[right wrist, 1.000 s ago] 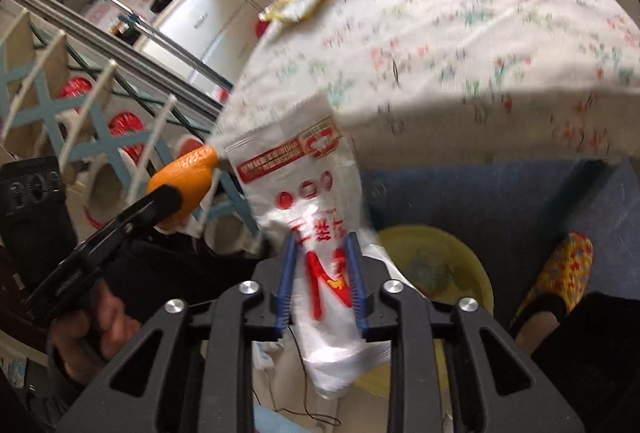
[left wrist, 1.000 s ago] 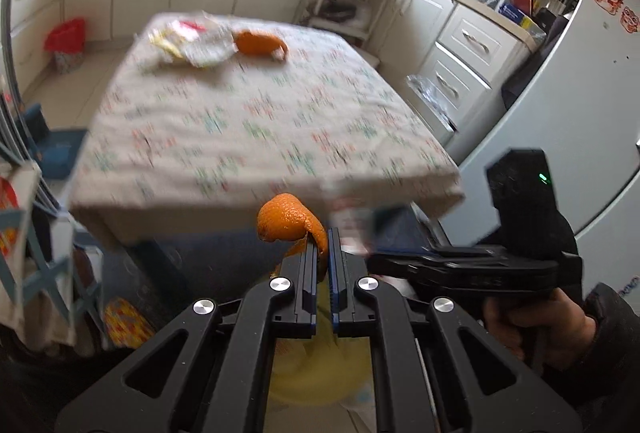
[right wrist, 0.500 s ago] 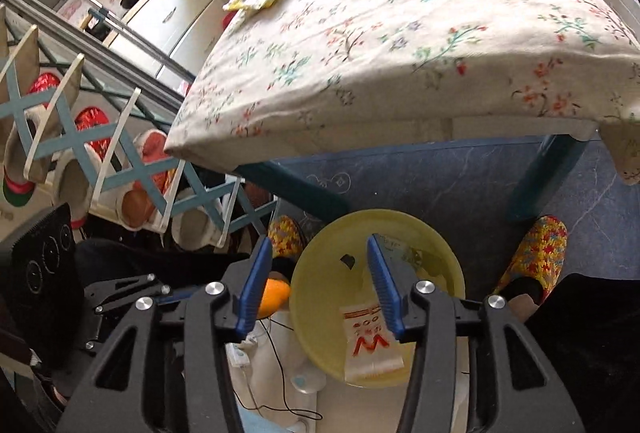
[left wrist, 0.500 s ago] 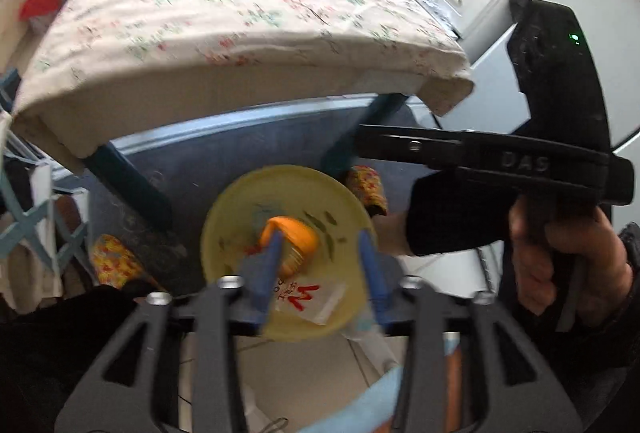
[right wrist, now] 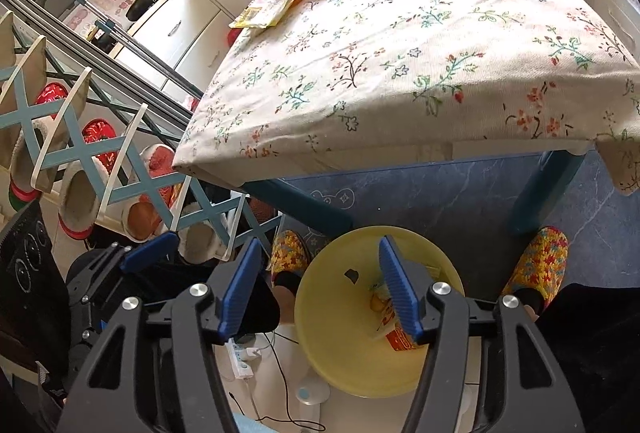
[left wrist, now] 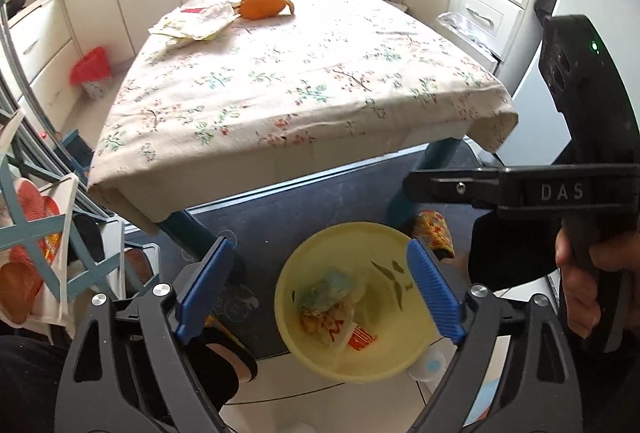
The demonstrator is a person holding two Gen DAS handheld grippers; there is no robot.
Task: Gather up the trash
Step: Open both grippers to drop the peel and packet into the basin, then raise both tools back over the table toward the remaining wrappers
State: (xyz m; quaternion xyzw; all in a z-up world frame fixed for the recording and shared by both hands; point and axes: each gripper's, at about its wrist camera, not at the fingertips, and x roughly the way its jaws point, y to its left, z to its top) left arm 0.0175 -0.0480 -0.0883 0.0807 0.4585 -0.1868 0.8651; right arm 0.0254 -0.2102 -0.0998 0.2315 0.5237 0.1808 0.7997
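Both grippers hover over a yellow bin (left wrist: 352, 317) on the floor. The left gripper (left wrist: 320, 289) and right gripper (right wrist: 316, 289) have just been opening; their fingers stand apart, nothing between them. Wrappers lie in the bin. On the cloth-covered counter (left wrist: 304, 81), at its far end, an orange peel (left wrist: 264, 7) touches a crinkled wrapper (left wrist: 196, 25): both probably light and limp, best pinched by an edge.

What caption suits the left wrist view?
Open left gripper above yellow bin holding wrappers; orange peel remains on table.
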